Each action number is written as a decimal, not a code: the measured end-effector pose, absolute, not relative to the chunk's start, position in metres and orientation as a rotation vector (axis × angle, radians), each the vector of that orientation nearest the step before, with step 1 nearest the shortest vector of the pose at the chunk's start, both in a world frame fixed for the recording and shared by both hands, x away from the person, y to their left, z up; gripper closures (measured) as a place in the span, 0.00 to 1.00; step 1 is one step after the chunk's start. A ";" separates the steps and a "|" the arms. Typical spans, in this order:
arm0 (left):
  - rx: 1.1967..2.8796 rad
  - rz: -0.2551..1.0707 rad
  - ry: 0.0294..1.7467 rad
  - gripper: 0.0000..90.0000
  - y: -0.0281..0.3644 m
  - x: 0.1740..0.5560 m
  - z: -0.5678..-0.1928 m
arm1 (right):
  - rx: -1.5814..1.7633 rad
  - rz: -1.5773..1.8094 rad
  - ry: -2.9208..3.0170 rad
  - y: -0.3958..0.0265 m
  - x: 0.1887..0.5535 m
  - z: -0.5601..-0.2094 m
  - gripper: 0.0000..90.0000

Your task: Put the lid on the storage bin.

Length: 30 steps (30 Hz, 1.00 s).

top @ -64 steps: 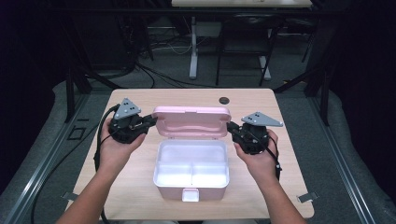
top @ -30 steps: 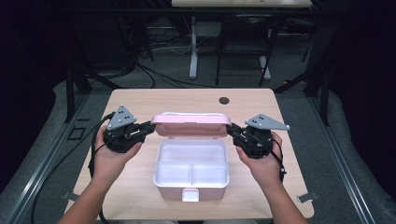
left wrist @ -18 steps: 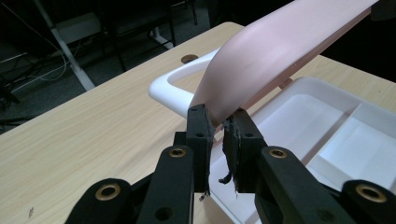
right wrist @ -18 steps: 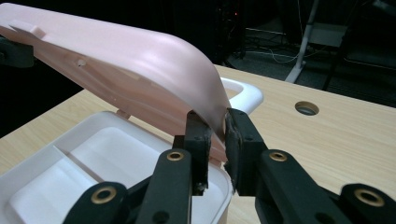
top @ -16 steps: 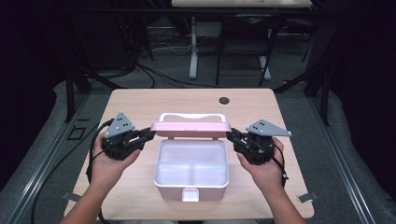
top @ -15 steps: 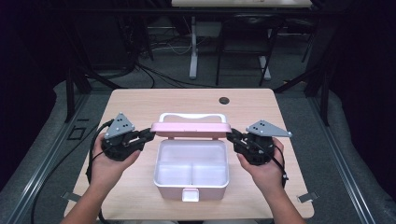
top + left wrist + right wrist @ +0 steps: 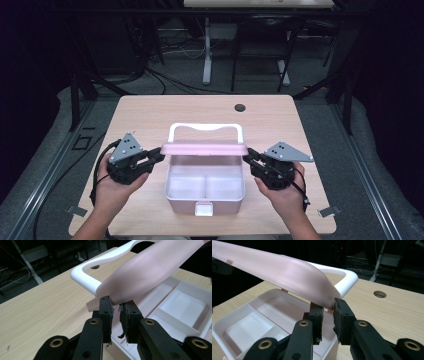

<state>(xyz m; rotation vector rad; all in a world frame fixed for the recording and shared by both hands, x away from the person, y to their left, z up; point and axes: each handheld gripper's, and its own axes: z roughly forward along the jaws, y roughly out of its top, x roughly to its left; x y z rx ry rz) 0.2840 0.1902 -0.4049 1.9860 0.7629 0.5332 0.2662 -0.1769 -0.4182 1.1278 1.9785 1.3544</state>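
Pink, the lid [image 7: 204,148] hangs tilted over the open white lunch box [image 7: 205,186] on the table [image 7: 150,115]. Your left gripper [image 7: 159,157] pinches its left edge and your right gripper [image 7: 248,156] its right edge, both clamped.

A lunch box [image 7: 205,192] sits on the table [image 7: 150,115] near the front edge, its lid [image 7: 204,148] raised over its back half with the carry handle [image 7: 206,129] behind. The left gripper [image 7: 156,158] is at the lid's left end, the right gripper [image 7: 248,156] at its right end. A cable hole [image 7: 240,107] lies farther back, right of centre.
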 end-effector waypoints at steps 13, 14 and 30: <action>1.994 0.532 0.741 0.86 0.192 0.270 -0.420 | 1.094 1.368 1.998 -0.180 0.250 -0.435 0.85; 1.992 0.529 0.742 0.86 0.193 0.269 -0.421 | 1.101 1.370 2.003 -0.180 0.249 -0.436 0.84; 2.009 0.504 0.745 0.85 0.198 0.255 -0.438 | 1.102 1.365 2.046 -0.181 0.233 -0.451 0.86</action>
